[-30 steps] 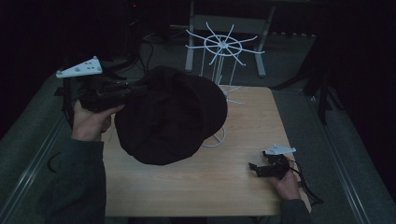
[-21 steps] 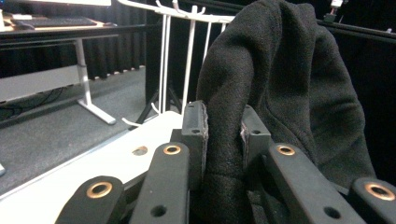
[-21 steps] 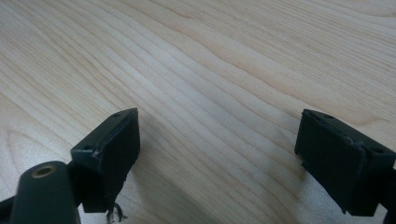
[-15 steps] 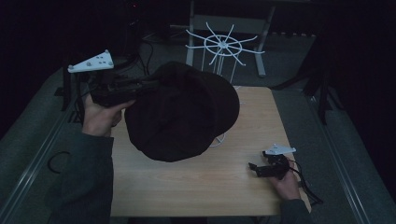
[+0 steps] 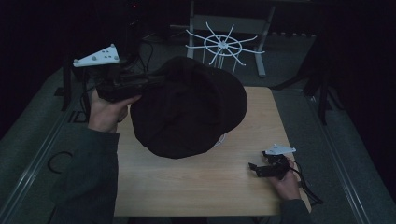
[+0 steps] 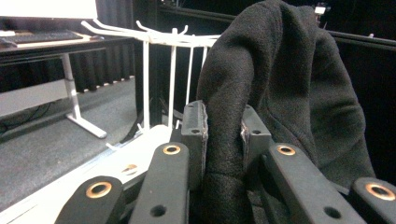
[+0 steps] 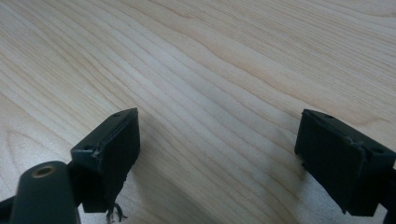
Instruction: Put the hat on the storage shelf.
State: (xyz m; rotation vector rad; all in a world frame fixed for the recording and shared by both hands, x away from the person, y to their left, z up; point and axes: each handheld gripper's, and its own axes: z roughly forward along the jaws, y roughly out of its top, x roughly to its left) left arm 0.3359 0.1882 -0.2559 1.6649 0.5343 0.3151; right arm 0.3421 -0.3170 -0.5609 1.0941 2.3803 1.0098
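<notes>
A large black cloth hat (image 5: 187,112) hangs above the wooden table (image 5: 196,186), held up at its left edge. My left gripper (image 5: 154,81) is shut on a fold of that hat (image 6: 280,93), the fabric pinched between its two pads (image 6: 196,135). A white wire rack with radiating hooks (image 5: 223,45) stands at the table's far edge, behind the hat. Its white arms and posts (image 6: 154,42) rise just beyond my left gripper's jaws. My right gripper (image 5: 254,168) rests low at the table's near right, open, with bare wood (image 7: 224,93) between its fingers (image 7: 112,149).
A white cord or wire loop (image 5: 223,137) peeks from under the hat on the table. Dark floor and rails surround the table. A desk with a keyboard (image 6: 42,36) stands off to the side.
My left gripper has carried the hat up and to the right, toward the white rack. The right gripper has stayed in place.
</notes>
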